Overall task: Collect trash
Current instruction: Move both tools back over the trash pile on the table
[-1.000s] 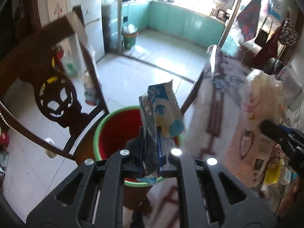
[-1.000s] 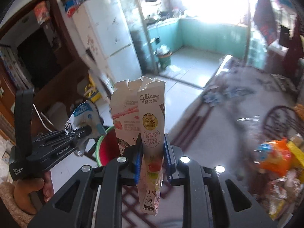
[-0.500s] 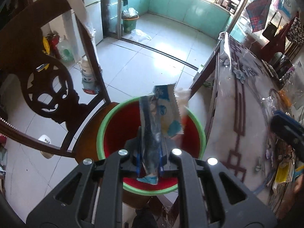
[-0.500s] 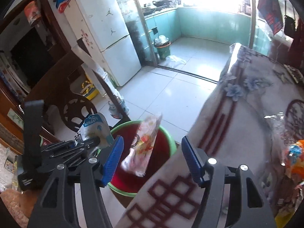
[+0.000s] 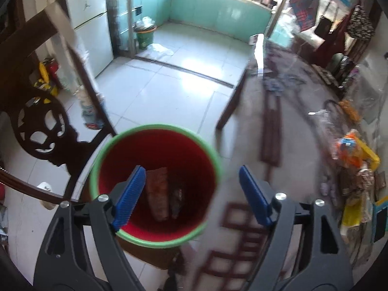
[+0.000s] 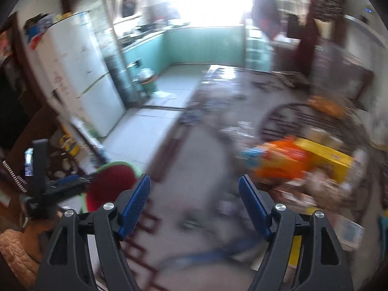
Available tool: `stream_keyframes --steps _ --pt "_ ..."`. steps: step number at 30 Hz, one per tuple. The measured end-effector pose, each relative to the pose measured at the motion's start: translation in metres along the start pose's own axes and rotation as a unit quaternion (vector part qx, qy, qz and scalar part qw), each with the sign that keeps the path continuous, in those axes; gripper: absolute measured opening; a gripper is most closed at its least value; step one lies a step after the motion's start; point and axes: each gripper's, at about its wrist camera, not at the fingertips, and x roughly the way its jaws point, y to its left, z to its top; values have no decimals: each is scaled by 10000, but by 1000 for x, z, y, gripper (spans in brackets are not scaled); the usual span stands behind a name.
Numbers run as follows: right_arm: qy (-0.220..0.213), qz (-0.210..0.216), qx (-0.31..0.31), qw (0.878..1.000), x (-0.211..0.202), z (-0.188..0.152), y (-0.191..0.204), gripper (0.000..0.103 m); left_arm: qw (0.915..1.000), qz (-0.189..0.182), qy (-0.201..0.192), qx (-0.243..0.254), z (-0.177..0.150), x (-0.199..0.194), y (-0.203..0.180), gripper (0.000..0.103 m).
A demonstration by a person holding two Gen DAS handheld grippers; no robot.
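I am reading the left wrist view from its left side; a dark carved wooden chair (image 5: 36,121) is standing at the far left, with a white refrigerator (image 5: 93,31) beyond it against the far wall; just right of the chair, the red bucket with a green rim (image 5: 155,128) is sitting below the left gripper (image 5: 191,194); I am seeing two pieces of trash (image 5: 158,194) lying side by side on the bucket's floor, a brownish wrapper and a darker one touching it; the left gripper is hanging above the bucket with its blue pads spread wide and nothing between them, the left pad over the bucket's interior and the right pad over the table edge; to the right, the patterned table (image 5: 298,131) is stretching away, with an orange snack bag (image 5: 349,150) near its right edge.

In the right wrist view, heavily blurred, the left gripper (image 6: 72,181) is showing at the far left beside the bucket (image 6: 111,181); the right gripper (image 6: 194,203) is hovering over the table (image 6: 194,150), blue pads gaping wide and gripping nothing; the snack bag (image 6: 286,162) is lying to the right against a yellow box (image 6: 327,157); finer detail there I cannot tell.
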Motion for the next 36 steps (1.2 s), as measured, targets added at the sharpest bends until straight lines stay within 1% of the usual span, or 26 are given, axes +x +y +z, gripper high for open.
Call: stream_keyframes --steps 2,4,6,7,8,9,11,15,18,24,25,26,27,28,29,32,34,36 --pt "-25 -287 159 9995 -13 -5 -38 73 9998 -141 -31 100 -2 -7 -24 77" --pt "-12 -427 312 9986 -20 -8 -74 73 9995 -249 -71 160 -4 -13 -44 77" --pt "49 -529 337 9980 -19 -10 -102 67 9991 -341 -149 217 -7 -20 -66 77" --pt "169 -562 328 9977 -16 -10 -119 59 9990 -357 -178 224 -9 -24 -78 77" --pt "252 -553 329 9976 -12 -10 -132 54 9988 -408 -176 217 -12 -28 -94 77" --pt "326 -519 326 9976 -8 -12 -150 54 9985 -462 -170 226 -14 -30 -104 77" --pt "442 -465 291 9975 3 -12 -167 54 9977 -543 -188 358 -20 -36 -135 77" --pt "772 -213 247 9965 26 -16 -200 54 9964 -667 -201 474 -37 -46 -183 77" --pt "922 36 195 9955 37 -21 -210 54 9955 -724 -143 593 -51 -51 -214 77" --pt "1175 366 84 9924 63 -30 -216 55 9952 -733 -31 641 -64 -49 -251 77" --pt "1209 408 40 9918 68 -30 -217 53 9952 -718 -6 661 -65 -48 -256 77" --pt "1237 435 17 9914 71 -31 -217 37 9952 -701 11 686 -65 -47 -261 77" --pt "1282 494 37 9905 74 -32 -219 32 9949 -695 32 725 -65 -45 -268 77" --pt "1261 529 77 9906 75 -32 -220 32 9947 -696 49 751 -65 -43 -274 77" --pt "1192 581 132 9911 71 -32 -222 29 9945 -700 67 778 -64 -41 -280 77" --pt "833 706 191 9938 48 -25 -228 25 9932 -722 115 901 -59 -31 -299 77" --pt "547 684 187 9960 28 -20 -231 24 9923 -756 210 956 -57 -20 -310 77" --pt "351 644 178 9972 12 -16 -234 24 9911 -818 324 994 -56 -6 -321 77"
